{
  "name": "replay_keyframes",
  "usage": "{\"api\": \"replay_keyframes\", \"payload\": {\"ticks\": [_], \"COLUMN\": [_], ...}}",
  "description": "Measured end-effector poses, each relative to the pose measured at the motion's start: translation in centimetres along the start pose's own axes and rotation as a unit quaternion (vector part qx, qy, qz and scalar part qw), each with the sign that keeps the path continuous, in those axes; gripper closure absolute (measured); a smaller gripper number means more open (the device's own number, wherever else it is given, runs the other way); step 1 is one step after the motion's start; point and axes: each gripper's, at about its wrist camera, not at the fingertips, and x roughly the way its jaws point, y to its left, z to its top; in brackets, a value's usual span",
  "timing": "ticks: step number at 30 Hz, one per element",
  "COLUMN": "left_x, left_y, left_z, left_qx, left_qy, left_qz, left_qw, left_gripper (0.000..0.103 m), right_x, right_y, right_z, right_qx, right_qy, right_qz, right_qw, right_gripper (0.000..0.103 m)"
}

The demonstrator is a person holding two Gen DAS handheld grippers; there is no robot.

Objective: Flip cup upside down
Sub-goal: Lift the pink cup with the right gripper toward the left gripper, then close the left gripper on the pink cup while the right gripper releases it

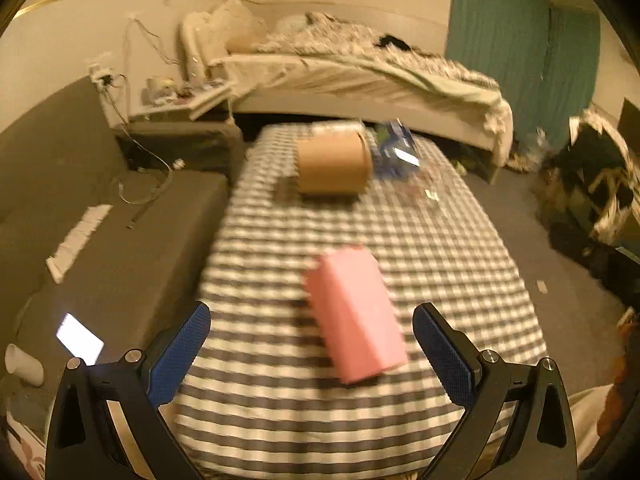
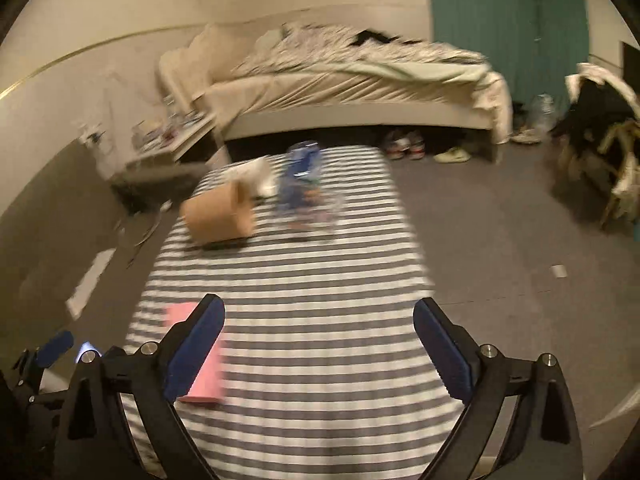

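1. An unmade bed [image 1: 360, 76] stands at twelve o'clock against a beige wall [image 1: 120, 28].
2. Teal curtain [image 1: 520, 48] hangs at one o'clock.
3. Grey sofa [image 1: 80, 208] at nine o'clock.
4. Grey carpet [image 2: 500, 232]; dim yellowish light.

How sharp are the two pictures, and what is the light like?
Left wrist view: dim yellow light, the cup and pink box smeared by motion, the open tongs sharp. Right wrist view: stronger blur, the cloth checks run into stripes, its tongs sharp.
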Motion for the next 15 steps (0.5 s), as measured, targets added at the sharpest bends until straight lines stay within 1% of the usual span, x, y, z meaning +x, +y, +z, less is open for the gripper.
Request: {"api": "replay_keyframes", "payload": {"ticks": [3,6,9,11,12,14,15], "left_x": [2.6,3.9,4.6,4.9,5.1,5.4,5.6], "left_y": [-1.6,-2.5,-3.2,-3.3,-3.4,-3.3,-3.3], "left_z": [-1.4,-2.1,-2.5,-2.7,-2.9,-2.9,-2.9], "left_qx": [-0.003,0.009,0.009,0.008,0.008,0.012,0.016], "left_qy": [0.029,0.032,0.036,0.038,0.041,0.048,0.055], "left_qz": [0.007,0.019,0.007,0.001,-0.001,-0.004,-0.004], "left_qw": [0.9996,0.9993,0.9993,0.9992,0.9991,0.9988,0.9983], "left_gripper": [0.0,0.0,0.0,0.001,0.005,0.024,0.041], "right_x": [0.6,2.2,3.1,3.4,3.4,3.6,3.9], "right_y": [-3.0,-5.1,-6.7,-7.4,-7.6,-7.8,-7.9], "right_z": [-1.8,-3.5,-4.4,-4.2,-4.1,-4.1,-4.1], "right_qx": [0.029,0.048,0.061,0.067,0.069,0.073,0.076], "right_qy": [0.012,0.042,0.056,0.052,0.051,0.052,0.055], "right_qz": [0.002,-0.002,-0.001,0.004,0.006,0.011,0.015], "right_qw": [1.0,0.998,0.997,0.996,0.996,0.996,0.995], "right_gripper": [0.007,0.007,0.007,0.007,0.007,0.007,0.007]}}
